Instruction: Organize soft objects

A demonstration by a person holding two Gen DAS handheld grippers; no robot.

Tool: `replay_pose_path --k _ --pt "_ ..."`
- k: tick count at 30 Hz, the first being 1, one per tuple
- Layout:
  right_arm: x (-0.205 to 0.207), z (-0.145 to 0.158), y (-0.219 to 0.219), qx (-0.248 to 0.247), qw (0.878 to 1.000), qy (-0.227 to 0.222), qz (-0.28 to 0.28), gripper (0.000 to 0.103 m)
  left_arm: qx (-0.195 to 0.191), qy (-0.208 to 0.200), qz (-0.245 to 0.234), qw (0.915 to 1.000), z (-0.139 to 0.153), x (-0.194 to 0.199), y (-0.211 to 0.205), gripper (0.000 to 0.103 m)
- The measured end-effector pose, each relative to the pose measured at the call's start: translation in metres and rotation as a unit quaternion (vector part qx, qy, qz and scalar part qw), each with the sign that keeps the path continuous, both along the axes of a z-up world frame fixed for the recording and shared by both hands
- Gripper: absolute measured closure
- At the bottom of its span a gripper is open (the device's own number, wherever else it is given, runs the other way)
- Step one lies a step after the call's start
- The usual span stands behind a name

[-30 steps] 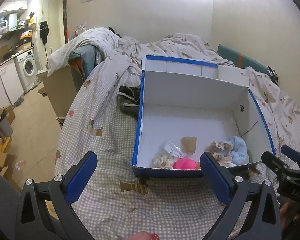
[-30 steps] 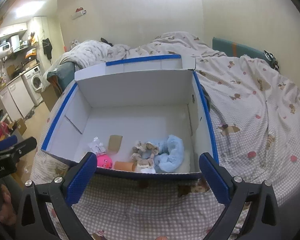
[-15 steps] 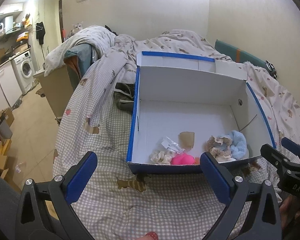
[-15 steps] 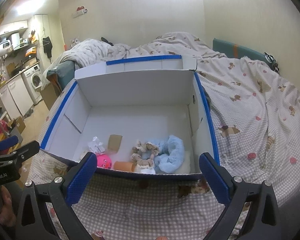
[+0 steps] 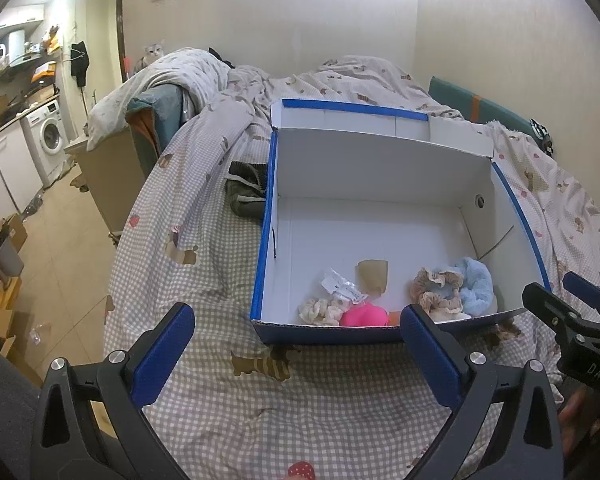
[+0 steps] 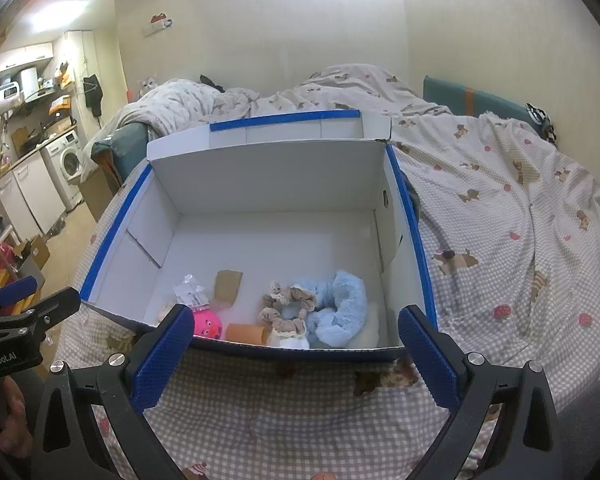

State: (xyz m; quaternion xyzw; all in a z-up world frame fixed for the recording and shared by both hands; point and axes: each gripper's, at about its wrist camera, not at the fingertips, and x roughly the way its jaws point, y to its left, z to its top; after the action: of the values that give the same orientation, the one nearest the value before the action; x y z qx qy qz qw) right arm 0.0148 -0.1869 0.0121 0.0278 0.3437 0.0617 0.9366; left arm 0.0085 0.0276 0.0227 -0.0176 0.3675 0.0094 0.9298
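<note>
- Blue-edged white cardboard box (image 6: 260, 184) on the checked bedspread (image 6: 500, 240) holds a fluffy pale-blue scrunchie (image 6: 340, 308) against its near wall.
- Left gripper (image 5: 296, 356) and right gripper (image 6: 292, 356) hover before it, both spread wide, empty.

Small home studio: bed (image 6: 500, 208) w/ printed duvet, washing machine (image 5: 46, 140) & kitchen units nearby.

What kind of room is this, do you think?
Probably a small studio flat: a bed with a patterned duvet fills the foreground, and a washing machine stands under a kitchen counter nearby.
</note>
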Motion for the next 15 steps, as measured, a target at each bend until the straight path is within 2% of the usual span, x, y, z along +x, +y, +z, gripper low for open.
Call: replay_pose_path --k 15 --pt "0.0004 -0.0003 -0.0006 -0.001 1.000 -0.001 0.000 0.000 -0.001 -0.001 -0.001 1.0000 -0.0002 0.0000 0.0002 0.001"
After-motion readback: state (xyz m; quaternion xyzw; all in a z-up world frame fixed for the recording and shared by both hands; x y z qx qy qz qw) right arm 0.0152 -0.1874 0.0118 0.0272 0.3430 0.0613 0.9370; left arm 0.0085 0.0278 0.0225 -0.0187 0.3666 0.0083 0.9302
